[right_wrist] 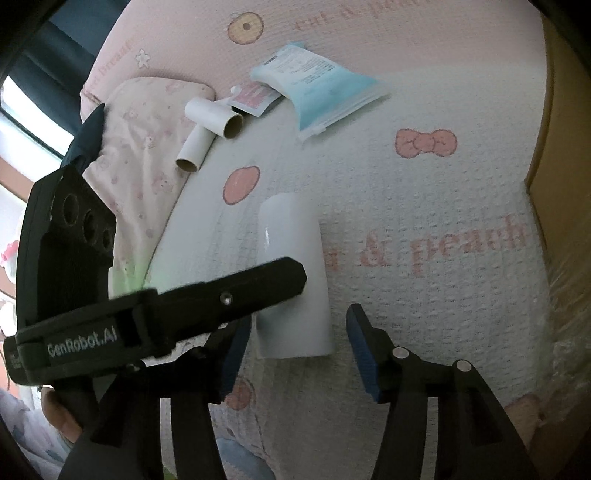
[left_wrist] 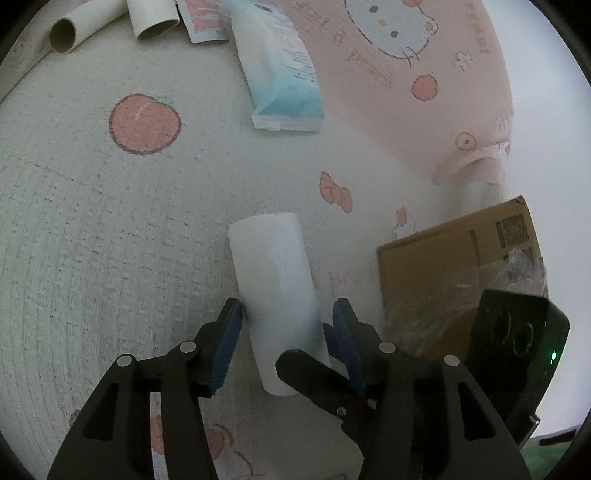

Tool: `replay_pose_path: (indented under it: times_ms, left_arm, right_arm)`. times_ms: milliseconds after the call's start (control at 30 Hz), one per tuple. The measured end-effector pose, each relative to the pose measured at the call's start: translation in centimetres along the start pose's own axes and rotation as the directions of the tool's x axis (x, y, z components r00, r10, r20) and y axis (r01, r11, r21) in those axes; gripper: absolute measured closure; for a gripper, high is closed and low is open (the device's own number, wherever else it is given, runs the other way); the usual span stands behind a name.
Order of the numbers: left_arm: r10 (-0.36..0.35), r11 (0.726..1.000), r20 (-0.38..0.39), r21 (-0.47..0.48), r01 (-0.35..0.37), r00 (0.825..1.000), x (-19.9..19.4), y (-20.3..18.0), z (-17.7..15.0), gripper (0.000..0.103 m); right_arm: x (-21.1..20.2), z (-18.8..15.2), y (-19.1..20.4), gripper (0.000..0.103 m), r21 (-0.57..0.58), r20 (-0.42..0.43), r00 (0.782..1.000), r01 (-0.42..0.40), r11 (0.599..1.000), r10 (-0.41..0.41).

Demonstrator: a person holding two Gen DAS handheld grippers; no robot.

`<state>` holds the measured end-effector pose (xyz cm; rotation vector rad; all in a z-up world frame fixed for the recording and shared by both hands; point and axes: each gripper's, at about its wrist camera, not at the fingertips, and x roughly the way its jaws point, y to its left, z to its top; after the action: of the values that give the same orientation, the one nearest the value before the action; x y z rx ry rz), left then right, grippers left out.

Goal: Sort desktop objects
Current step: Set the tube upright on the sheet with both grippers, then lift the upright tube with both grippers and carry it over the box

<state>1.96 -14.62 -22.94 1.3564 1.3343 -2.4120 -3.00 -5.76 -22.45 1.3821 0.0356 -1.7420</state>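
White roll (left_wrist: 275,295) lies between left gripper (left_wrist: 288,314), apparently unclamped.

A white blanket (left_wrist: 92,229) printed with pink peaches and bows is carrying everything. A white roll (left_wrist: 275,295) is lying near its middle; a blue-white pack (left_wrist: 280,74), a pink sachet (left_wrist: 201,20) and two cardboard tubes (left_wrist: 85,24) are lying together at the far edge, and a cardboard box (left_wrist: 443,266) is sitting at the side.

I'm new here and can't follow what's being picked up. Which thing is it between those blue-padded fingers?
Find the white blanket with pink peaches. Near its middle lies a white paper roll, with the left gripper around it. Unlike the two thin cardboard tubes farther off, it is thick and all white.
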Motion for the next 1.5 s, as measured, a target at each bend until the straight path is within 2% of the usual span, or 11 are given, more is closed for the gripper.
replay_pose_path:
  times_ms: [100, 200, 267, 467, 633, 733, 800, 900, 1067, 1333, 1500]
  left_arm:
    - [-0.015, 1.000, 0.020, 0.016, 0.015, 1.000, -0.4, -0.1, 0.4, 0.048]
    - [0.025, 0.995, 0.056, 0.093, -0.031, 0.998, -0.7, -1.0, 0.8, 0.048]
    - [0.026, 0.992, 0.057, 0.120, -0.032, 0.998, -0.7, -1.5, 1.2, 0.048]
    - [0.029, 0.993, 0.031, 0.111, -0.032, 0.999, -0.2, -1.3, 1.7, 0.048]
    - [-0.002, 0.994, 0.027, 0.105, 0.000, 1.000, -0.1, -1.2, 1.5, 0.051]
    - [0.052, 0.990, -0.004, 0.133, -0.051, 0.999, 0.8, -1.6, 1.1, 0.052]
    - [0.073, 0.988, -0.008, 0.141, -0.071, 0.997, 1.2, -1.6, 0.6, 0.054]
    - [0.069, 0.988, 0.005, 0.135, -0.069, 0.998, 1.1, -1.5, 0.3, 0.055]
    - [0.065, 0.981, 0.020, 0.180, -0.067, 0.998, 0.6, -2.2, 0.2, 0.056]
    - [0.045, 0.948, 0.103, 0.310, -0.075, 0.994, -1.6, -5.1, 0.1, 0.058]
    - [0.056, 0.892, 0.180, 0.432, -0.130, 0.982, -3.4, -7.8, -0.7, 0.058]
  right_arm:
    - [0.1, 0.0, 0.2, 0.052, -0.012, -0.007, 1.000, 0.008, 1.000, -0.008]
    - [0.3, 0.1, 0.5, 0.052, -0.033, -0.008, 1.000, 0.019, 0.999, -0.019]
    - [0.4, 0.3, 0.7, 0.052, -0.043, -0.006, 1.000, 0.023, 0.999, -0.024]
    - [0.5, 1.0, 0.9, 0.052, -0.063, 0.010, 0.999, 0.038, 0.997, -0.037]
    - [1.1, 0.7, 0.5, 0.054, -0.045, -0.011, 1.000, -0.011, 0.999, 0.011]
    - [1.6, 0.5, 0.6, 0.059, -0.066, -0.017, 1.000, -0.002, 0.998, 0.001]
    - [1.7, 0.5, 0.8, 0.059, -0.078, -0.016, 1.000, 0.003, 0.997, -0.005]
    - [1.8, 0.5, 0.8, 0.059, -0.080, -0.019, 1.000, 0.002, 0.997, -0.003]
    - [1.6, 0.6, 1.2, 0.059, -0.095, -0.010, 1.000, 0.013, 0.995, -0.014]
    - [-0.6, 1.1, 2.0, 0.059, -0.110, 0.035, 0.999, 0.015, 0.994, -0.012]
    - [-2.7, 1.5, 2.8, 0.059, -0.131, 0.083, 0.997, 0.013, 0.991, -0.002]
